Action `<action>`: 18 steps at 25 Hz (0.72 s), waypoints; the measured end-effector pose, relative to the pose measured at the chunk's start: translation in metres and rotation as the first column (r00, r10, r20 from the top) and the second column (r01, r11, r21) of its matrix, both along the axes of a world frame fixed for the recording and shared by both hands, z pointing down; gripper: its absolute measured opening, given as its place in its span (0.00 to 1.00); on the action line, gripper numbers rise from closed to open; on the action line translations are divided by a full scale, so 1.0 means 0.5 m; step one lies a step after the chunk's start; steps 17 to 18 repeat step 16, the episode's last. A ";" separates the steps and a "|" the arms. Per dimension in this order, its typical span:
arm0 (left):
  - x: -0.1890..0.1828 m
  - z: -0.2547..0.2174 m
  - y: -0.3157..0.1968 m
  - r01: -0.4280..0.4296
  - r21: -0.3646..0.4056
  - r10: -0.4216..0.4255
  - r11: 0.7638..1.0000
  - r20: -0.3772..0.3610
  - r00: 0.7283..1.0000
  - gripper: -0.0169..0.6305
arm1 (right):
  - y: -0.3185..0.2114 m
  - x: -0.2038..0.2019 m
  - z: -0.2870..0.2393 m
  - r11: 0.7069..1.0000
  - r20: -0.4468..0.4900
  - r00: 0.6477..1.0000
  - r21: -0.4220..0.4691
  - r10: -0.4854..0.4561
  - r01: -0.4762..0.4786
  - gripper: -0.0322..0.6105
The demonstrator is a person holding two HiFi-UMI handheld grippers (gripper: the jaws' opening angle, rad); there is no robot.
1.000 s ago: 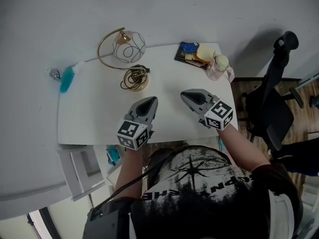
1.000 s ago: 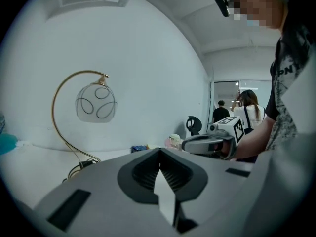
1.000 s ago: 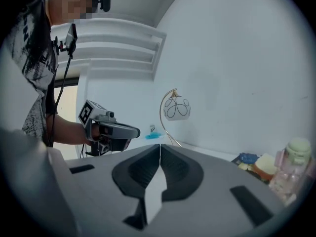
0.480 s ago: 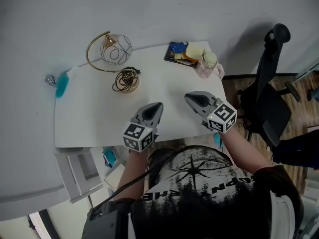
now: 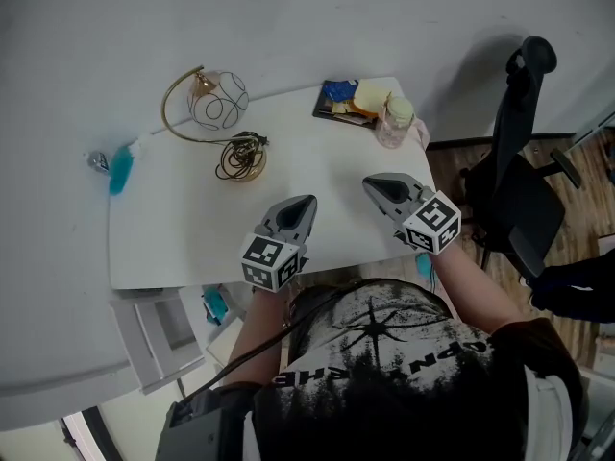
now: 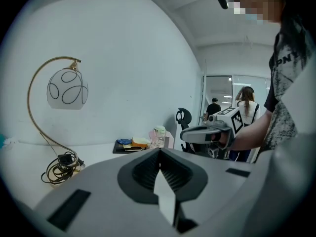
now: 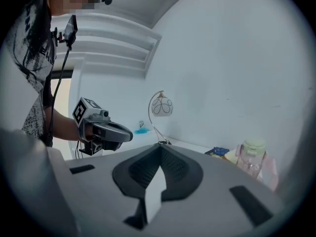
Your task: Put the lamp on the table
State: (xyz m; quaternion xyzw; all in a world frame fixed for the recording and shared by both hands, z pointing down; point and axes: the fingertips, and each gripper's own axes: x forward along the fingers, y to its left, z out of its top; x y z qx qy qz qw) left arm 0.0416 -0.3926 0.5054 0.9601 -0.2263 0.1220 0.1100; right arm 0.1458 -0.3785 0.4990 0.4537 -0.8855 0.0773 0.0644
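Observation:
The lamp [image 5: 217,101] stands upright at the back left of the white table [image 5: 163,248]: a gold arched stem, a round glass shade with dark loops, and its cord coiled on the base [image 5: 238,157]. It shows too in the left gripper view, where the lamp [image 6: 67,89] is far left, and small in the right gripper view, the lamp [image 7: 162,105] by the wall. My left gripper [image 5: 300,205] hovers over the table's front, shut and empty. My right gripper [image 5: 370,182] is beside it, also shut with nothing held.
At the table's back right lie a dark book with yellow items [image 5: 348,100] and a clear jar with a pale lid [image 5: 395,123]. A teal duster [image 5: 119,167] hangs by the wall at left. A black office chair [image 5: 519,195] stands right of the table.
Both grippers drew back slightly toward the table's front edge. The view shifted, so the lamp and table sit further left and up. The lamp itself has not moved.

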 end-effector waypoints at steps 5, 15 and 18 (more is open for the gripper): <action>0.011 0.002 0.004 -0.023 -0.020 0.023 1.000 0.005 1.000 0.05 | -0.001 0.004 0.002 1.000 -0.007 1.000 -0.001 -0.001 0.001 0.08; 0.031 -0.003 -0.005 -0.032 -0.010 0.032 0.999 0.025 0.999 0.05 | -0.005 0.022 0.007 1.000 -0.053 0.998 0.009 0.020 -0.020 0.08; 0.032 -0.002 -0.004 -0.032 -0.010 0.032 0.999 0.027 0.999 0.05 | -0.003 0.024 0.007 1.000 -0.056 0.998 0.010 0.020 -0.020 0.08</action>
